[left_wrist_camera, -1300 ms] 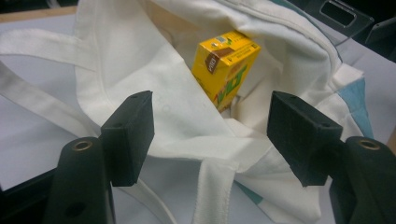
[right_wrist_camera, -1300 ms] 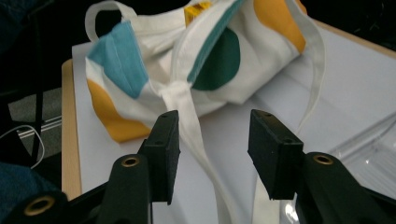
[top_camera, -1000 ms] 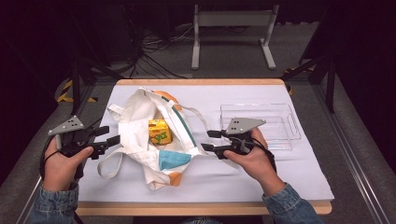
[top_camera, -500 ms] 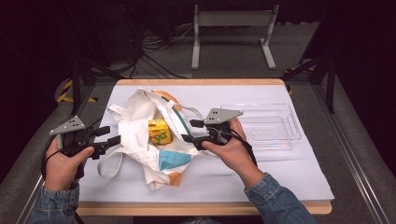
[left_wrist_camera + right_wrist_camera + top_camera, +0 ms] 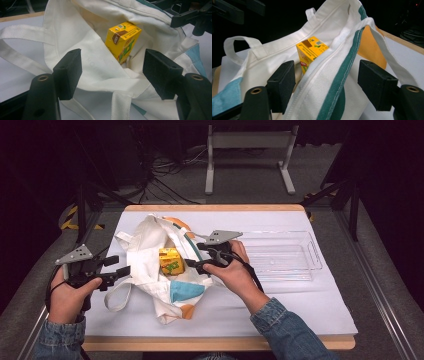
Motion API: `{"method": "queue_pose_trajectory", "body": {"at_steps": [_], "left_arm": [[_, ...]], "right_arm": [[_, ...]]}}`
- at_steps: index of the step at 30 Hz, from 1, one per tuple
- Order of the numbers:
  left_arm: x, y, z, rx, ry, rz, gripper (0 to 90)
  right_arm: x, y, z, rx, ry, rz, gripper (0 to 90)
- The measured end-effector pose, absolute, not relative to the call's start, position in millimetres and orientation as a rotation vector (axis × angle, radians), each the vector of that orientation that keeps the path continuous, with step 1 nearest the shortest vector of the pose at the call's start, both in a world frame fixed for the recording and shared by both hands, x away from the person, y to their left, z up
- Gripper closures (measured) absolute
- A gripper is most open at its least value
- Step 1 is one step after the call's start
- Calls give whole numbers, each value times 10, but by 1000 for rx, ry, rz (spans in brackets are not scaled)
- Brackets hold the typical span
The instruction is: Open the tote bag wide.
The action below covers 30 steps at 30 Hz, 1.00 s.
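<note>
Dark room, cables and a metal stand on the floor behind; in front, a wooden desk (image 5: 300, 320) under a white sheet. In the middle of it, a white canvas tote bag (image 5: 150, 245) lying flat with its mouth gaping, teal stripe along one rim, orange and pale blue patches. Inside the mouth, a yellow juice carton (image 5: 171, 261), tilted, resting on the lower cloth. To the right, near the bag but apart from it, a clear plastic tray (image 5: 312, 255) with nothing in it.

Left tongs (image 5: 117, 266) at the bag's left edge beside a handle loop: apart, pads pressing on nothing, bag cloth below and the carton beyond the gap. Right tongs (image 5: 194, 255) at the bag's right rim: apart too, having just been opening, with the teal-striped rim (image 5: 332, 75) running between the pads but not pinched.

Probably the step in hand: getting hold of the rim to spread the mouth and free the carton. To do it well:
- Bring the right tongs squarely over the hem, not the loose handle strap, and close on one layer of cloth.
- Lift up and away from the carton, so the mouth widens rather than folds over it.
- Pin the opposite rim with the left tongs to stop the whole bag sliding on the sheet.
- Keep both layers out of one pinch; otherwise the mouth shuts.
</note>
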<state>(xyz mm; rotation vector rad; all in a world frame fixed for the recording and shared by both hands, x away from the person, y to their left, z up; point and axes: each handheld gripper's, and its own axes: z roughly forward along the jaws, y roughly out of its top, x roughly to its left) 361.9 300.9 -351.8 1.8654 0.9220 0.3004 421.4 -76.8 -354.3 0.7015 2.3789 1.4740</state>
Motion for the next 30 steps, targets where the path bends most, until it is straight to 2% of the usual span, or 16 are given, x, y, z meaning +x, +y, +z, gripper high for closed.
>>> {"method": "queue_pose_trajectory", "body": {"at_steps": [2, 8, 13, 20, 30], "left_arm": [[3616, 3000, -3519, 1864, 925, 297, 325], [3618, 2999, -3522, 1867, 921, 304, 322], [3618, 3006, -3520, 1868, 918, 308, 321], [3628, 3006, -3538, 1865, 933, 305, 317], [3623, 2993, -3530, 1868, 924, 306, 317]], "right_arm": [[4242, -752, -3559, 704, 2391, 1457, 398], [4241, -761, -3520, 709, 2410, 1421, 726], [4244, -813, -3483, 686, 2391, 1379, 842], [4291, -929, -3482, 713, 2334, 1307, 858], [4385, -972, -3656, 782, 2337, 1200, 855]]}}
